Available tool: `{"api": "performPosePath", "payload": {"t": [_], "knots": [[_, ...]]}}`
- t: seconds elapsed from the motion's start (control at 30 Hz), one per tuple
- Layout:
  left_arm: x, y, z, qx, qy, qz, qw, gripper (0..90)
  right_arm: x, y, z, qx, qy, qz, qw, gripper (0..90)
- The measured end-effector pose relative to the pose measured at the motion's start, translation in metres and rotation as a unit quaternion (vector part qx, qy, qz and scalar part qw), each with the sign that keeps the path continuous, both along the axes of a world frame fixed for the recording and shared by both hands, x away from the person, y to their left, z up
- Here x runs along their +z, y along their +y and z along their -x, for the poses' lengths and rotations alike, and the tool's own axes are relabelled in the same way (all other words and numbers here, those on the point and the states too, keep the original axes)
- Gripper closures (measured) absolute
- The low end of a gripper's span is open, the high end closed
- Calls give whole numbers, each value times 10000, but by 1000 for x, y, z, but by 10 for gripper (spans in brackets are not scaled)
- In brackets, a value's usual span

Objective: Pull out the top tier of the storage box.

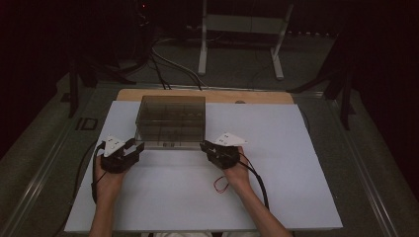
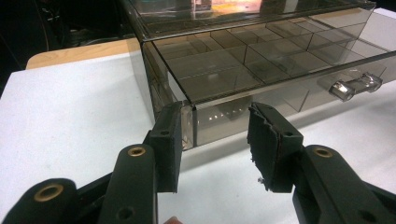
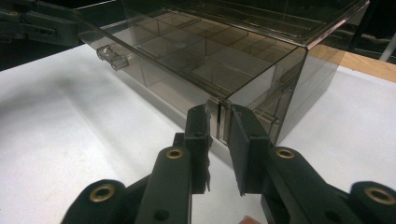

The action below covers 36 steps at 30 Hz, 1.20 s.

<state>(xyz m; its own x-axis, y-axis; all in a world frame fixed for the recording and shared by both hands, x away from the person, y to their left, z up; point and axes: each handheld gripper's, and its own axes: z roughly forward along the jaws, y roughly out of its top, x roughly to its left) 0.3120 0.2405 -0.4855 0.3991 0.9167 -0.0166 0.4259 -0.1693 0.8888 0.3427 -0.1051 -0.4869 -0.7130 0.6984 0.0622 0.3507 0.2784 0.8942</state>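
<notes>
A smoky clear drawer box stands at the back middle of the white board. My left gripper is at its front left corner. In the left gripper view the box shows divided compartments and a clear handle. That gripper is open, one pad against the side wall and the corner between the jaws. My right gripper is at the front right corner. In the right gripper view it is drawn in tight on the box's corner edge.
The board lies on a wooden table. A white metal stand and cables are on the floor behind. A thin red wire loops beside the right hand. Bare board lies in front and to the right.
</notes>
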Motion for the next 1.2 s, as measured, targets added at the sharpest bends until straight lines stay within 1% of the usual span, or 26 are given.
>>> {"api": "performPosePath", "payload": {"t": [0.6, 0.8, 0.9, 1.0, 1.1, 1.17, 1.2], "knots": [[1, -1, 9, 9, 74, -67, 10000, 574, 1, -1, 5, 121, 48, 61, 9999, 779], [0, -1, 9, -10, 129, -35, 9999, 570, 1, -2, 5, 161, 84, 94, 9998, 762], [-1, -1, 9, -16, 149, -27, 9999, 568, 0, -2, 4, 150, 75, 138, 9998, 768], [-1, -1, 9, -34, 155, -10, 9999, 569, 0, -3, 3, 179, 97, 115, 9997, 768], [-2, 0, 9, -74, 175, 67, 9998, 554, 0, -3, 3, 232, 123, 116, 9996, 743], [-1, 0, 9, -105, 148, 130, 9997, 500, 0, -3, 3, 249, 129, 110, 9995, 691], [-1, 0, 9, -110, 131, 155, 9997, 487, 1, -3, 3, 247, 129, 86, 9996, 669]]}}
